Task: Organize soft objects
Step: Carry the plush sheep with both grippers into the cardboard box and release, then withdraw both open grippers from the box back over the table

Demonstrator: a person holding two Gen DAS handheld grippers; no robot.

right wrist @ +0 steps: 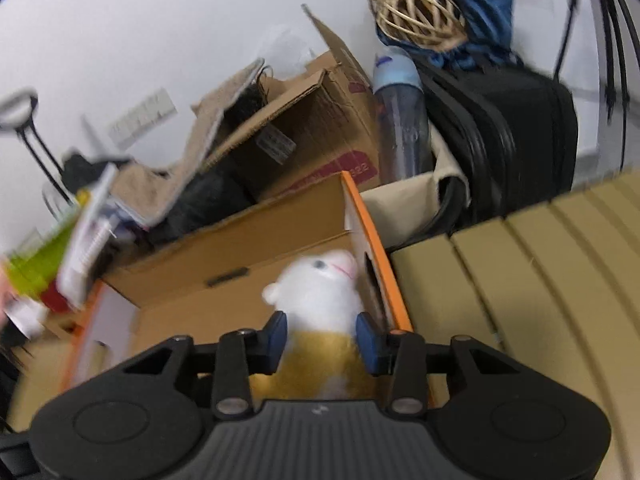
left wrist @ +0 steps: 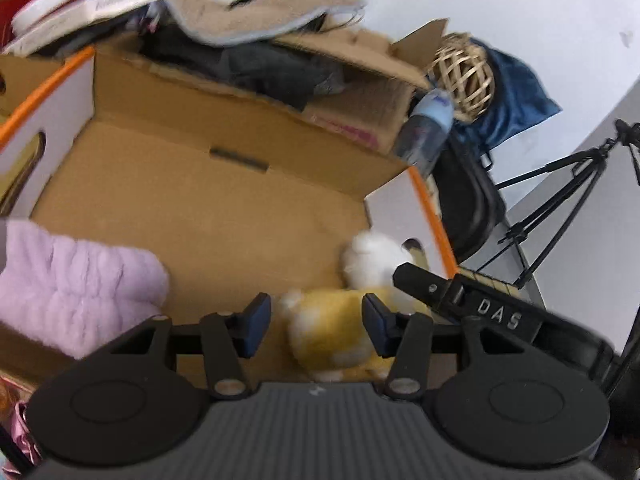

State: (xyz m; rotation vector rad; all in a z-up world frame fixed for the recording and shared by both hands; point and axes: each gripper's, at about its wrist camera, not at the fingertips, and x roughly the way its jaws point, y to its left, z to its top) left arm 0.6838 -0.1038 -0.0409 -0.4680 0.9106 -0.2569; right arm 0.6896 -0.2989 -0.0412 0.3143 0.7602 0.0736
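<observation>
Left gripper: my left gripper (left wrist: 316,326) hangs over the near edge of the orange-edged box (left wrist: 208,204), its blue pads wide apart and gripping nothing.
Right gripper: my right gripper (right wrist: 322,342) has its pads pressed narrowly against both sides of the plush toy (right wrist: 320,304), holding it at the waist. In the left view its black body, lettered DAS, reaches in from the right (left wrist: 460,300).
Plush toy: a white head over a yellow body, low in the box's right end, its face close to the right wall and its handle cut-out. I cannot tell whether it rests on the box floor.
Open room: I see bare cardboard floor across the middle and far part of the box, between the toy and the lilac fluffy item (left wrist: 68,284) at the near left. The box's orange rim (right wrist: 378,256) runs just right of the toy, tight on that side.
Box contents: the plush toy at the right and the lilac item at the left; whether the lilac piece lies wholly inside or over the near rim is unclear.
Behind the box: a second open carton (left wrist: 360,92) holding dark cloth, with a tan fleece piece (left wrist: 240,4) draped on top.
Far right: a clear bottle with a blue cap (right wrist: 400,120), a wicker ball (right wrist: 416,16) on blue fabric, a black bag (right wrist: 520,132).
Right of the box: a ridged tan surface (right wrist: 540,280).
</observation>
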